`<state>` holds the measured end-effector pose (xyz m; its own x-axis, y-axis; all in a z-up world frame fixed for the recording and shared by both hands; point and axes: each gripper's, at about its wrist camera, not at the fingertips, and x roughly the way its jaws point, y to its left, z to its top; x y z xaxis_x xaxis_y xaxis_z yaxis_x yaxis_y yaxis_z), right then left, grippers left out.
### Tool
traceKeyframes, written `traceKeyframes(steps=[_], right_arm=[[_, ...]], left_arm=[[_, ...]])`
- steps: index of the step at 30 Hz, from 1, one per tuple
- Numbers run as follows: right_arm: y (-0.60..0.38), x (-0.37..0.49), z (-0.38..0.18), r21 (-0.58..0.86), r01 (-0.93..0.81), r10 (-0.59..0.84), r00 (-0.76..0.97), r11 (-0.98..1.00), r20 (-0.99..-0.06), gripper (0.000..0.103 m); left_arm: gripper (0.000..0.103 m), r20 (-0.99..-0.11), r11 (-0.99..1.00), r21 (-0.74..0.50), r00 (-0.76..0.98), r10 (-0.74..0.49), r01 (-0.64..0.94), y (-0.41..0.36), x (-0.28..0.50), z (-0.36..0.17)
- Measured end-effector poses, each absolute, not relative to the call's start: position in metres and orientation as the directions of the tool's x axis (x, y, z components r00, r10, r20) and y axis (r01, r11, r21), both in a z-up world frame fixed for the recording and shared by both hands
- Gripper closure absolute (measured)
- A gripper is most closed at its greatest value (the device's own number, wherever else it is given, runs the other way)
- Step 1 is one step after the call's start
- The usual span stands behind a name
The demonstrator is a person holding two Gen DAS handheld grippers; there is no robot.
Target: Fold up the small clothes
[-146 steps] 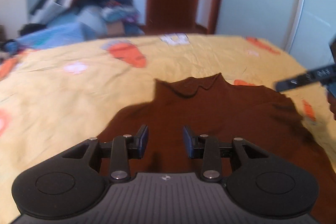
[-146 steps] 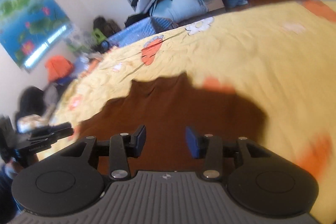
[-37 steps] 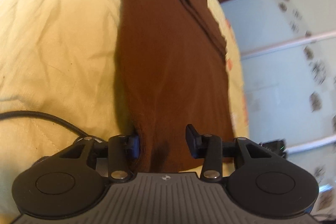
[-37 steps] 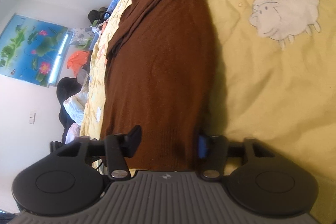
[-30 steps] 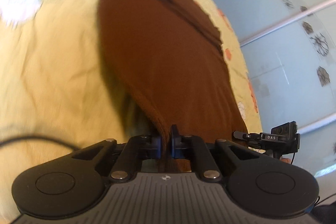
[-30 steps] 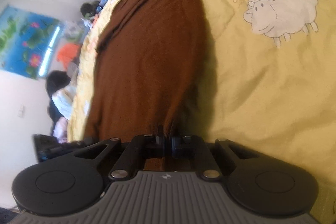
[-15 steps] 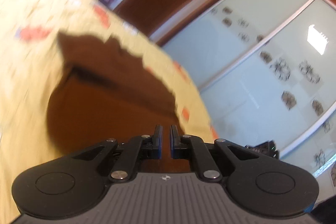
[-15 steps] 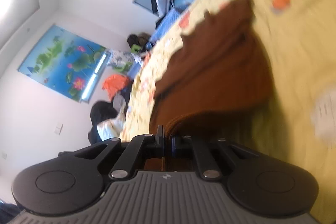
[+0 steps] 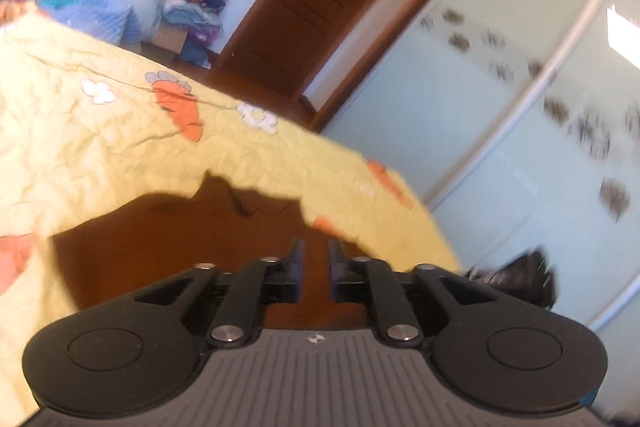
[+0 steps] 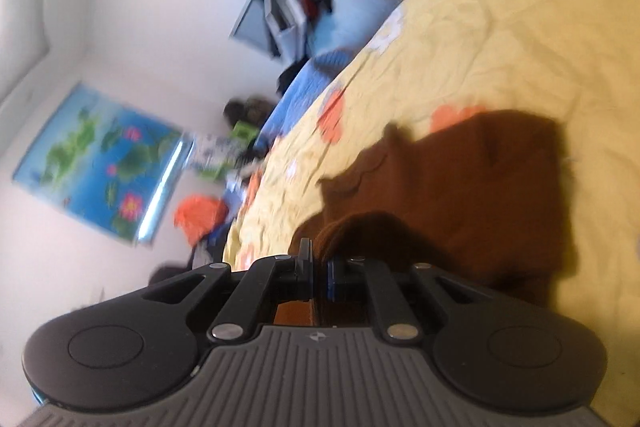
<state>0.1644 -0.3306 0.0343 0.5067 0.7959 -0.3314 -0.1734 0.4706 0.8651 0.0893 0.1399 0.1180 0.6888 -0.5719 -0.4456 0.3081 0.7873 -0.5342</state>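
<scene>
Right wrist: brown sweater point(image 10: 460, 195) hem between nearly closed jaws.

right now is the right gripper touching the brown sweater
Touching. The right wrist view shows the right gripper closed on a fold of the brown sweater.

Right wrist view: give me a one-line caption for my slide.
Right gripper clamped on a raised fold of the brown sweater, spread on the yellow bedspread.
</scene>
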Motion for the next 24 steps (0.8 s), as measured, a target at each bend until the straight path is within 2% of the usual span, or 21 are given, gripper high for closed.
traceKeyframes(steps=[1,3,4,7,10,12,15,19,24], right_arm=[[-0.329,0.156,0.034,0.86,-0.197,0.806,0.493,0.471,-0.328,0.089],[-0.334,0.139,0.029,0.86,-0.207,0.813,0.482,0.467,-0.326,0.09],[-0.34,0.131,0.027,0.862,-0.197,0.81,0.485,0.468,-0.329,0.09],[-0.356,0.112,0.022,0.866,-0.16,0.794,0.503,0.473,-0.341,0.09],[-0.364,0.106,0.024,0.859,-0.146,0.779,0.514,0.491,-0.359,0.089],[-0.367,0.104,0.026,0.858,-0.146,0.777,0.516,0.493,-0.359,0.089],[-0.362,0.102,0.033,0.856,-0.16,0.782,0.513,0.491,-0.353,0.089],[-0.355,0.101,0.04,0.855,-0.178,0.792,0.502,0.488,-0.348,0.089],[-0.352,0.102,0.038,0.859,-0.176,0.797,0.496,0.481,-0.344,0.089]], left_arm=[[0.051,-0.471,0.826,-0.476,0.705,-0.529,0.302,0.139,0.074,0.114],[0.026,-0.496,0.918,-0.278,0.777,-0.389,0.282,0.132,0.035,0.105],[0.026,-0.492,0.94,-0.172,0.801,-0.342,0.295,0.125,0.015,0.101],[0.026,-0.479,0.904,0.127,0.823,-0.305,0.409,0.095,-0.034,0.089],[0.025,-0.417,0.722,0.508,0.867,-0.272,0.47,0.057,-0.073,0.064],[0.024,-0.427,0.572,0.666,0.873,-0.235,0.479,0.04,-0.079,0.041],[0.024,-0.466,0.446,0.729,0.854,-0.232,0.519,0.028,-0.076,0.024],[0.024,-0.46,0.338,0.799,0.868,-0.188,0.497,0.019,-0.064,0.011],[0.024,-0.489,0.238,0.817,0.849,-0.198,0.526,0.011,-0.06,0.0]])
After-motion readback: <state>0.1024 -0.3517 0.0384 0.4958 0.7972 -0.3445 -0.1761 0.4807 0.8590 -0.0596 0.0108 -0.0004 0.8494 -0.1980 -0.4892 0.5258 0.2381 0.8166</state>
